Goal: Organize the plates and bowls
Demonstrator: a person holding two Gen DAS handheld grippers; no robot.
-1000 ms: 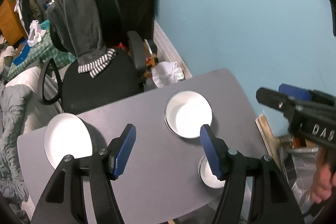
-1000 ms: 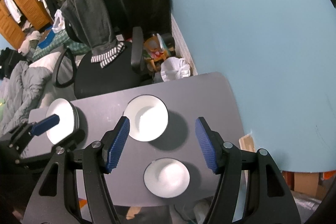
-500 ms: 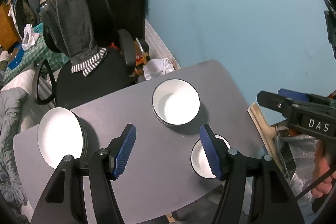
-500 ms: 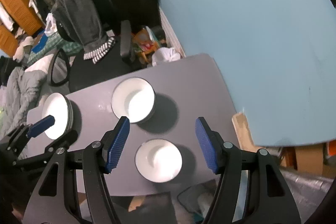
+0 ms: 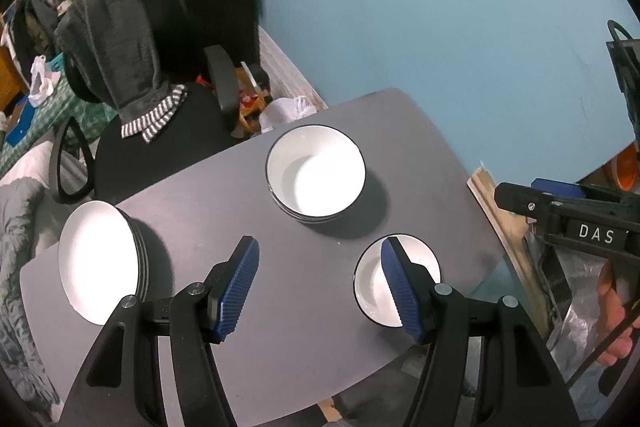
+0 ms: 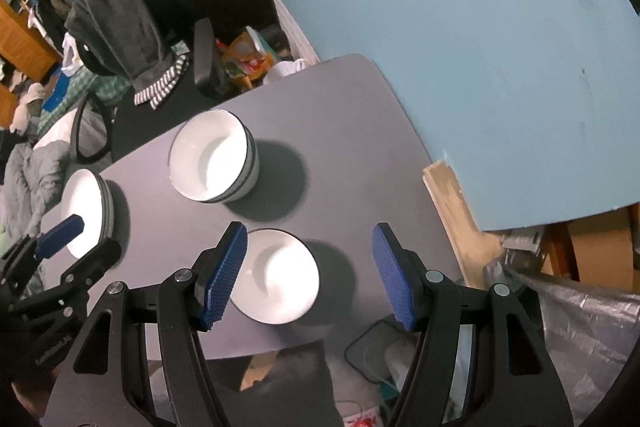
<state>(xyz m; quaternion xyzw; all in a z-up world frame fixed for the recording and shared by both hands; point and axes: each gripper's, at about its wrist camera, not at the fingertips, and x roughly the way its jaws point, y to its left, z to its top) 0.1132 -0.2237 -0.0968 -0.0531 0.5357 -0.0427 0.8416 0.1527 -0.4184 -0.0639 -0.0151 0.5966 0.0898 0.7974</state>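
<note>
On the grey table (image 5: 304, 311) stand a stack of white plates (image 5: 96, 259) at the left, a stack of large white bowls (image 5: 316, 175) at the back middle and a small white bowl (image 5: 376, 287) near the front right. The right wrist view also shows the plates (image 6: 86, 211), the large bowls (image 6: 212, 155) and the small bowl (image 6: 280, 277). My left gripper (image 5: 324, 287) is open and empty, high above the table. My right gripper (image 6: 308, 277) is open and empty, above the table's front right edge.
A black office chair (image 5: 160, 99) with a grey garment over its back stands behind the table. A blue wall (image 5: 440, 7) runs along the right. Bags, a wooden board (image 6: 452, 203) and boxes lie on the floor to the right. Bedding lies at the left.
Both grippers have risen and drawn back toward the front right, so the table and dishes look smaller and shifted left. Nothing on the table has moved.
</note>
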